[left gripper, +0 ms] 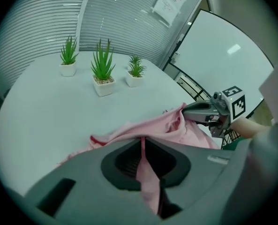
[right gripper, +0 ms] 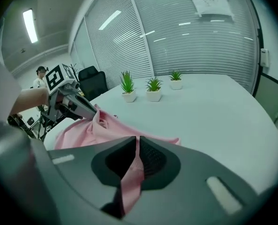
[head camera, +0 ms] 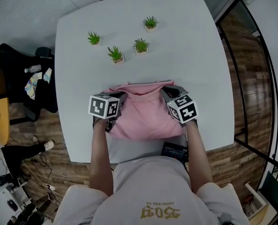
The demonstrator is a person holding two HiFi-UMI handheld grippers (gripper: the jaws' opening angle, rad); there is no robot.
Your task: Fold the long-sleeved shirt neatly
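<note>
A pink long-sleeved shirt [head camera: 143,111] lies bunched on the white table [head camera: 185,46] near its front edge. My left gripper [head camera: 121,97] is shut on the shirt's far left edge; in the left gripper view a strip of pink cloth [left gripper: 143,168] is pinched between the jaws. My right gripper [head camera: 166,93] is shut on the far right edge, and a fold of the shirt [right gripper: 131,172] hangs between its jaws. Each gripper view shows the other gripper [left gripper: 209,114] [right gripper: 71,104] holding the opposite edge of the cloth.
Several small potted plants [head camera: 124,39] stand on the far half of the table. A dark device [head camera: 175,150] lies at the table's near edge. Chairs and clutter [head camera: 31,83] sit on the floor to the left. A person [right gripper: 39,76] stands in the background.
</note>
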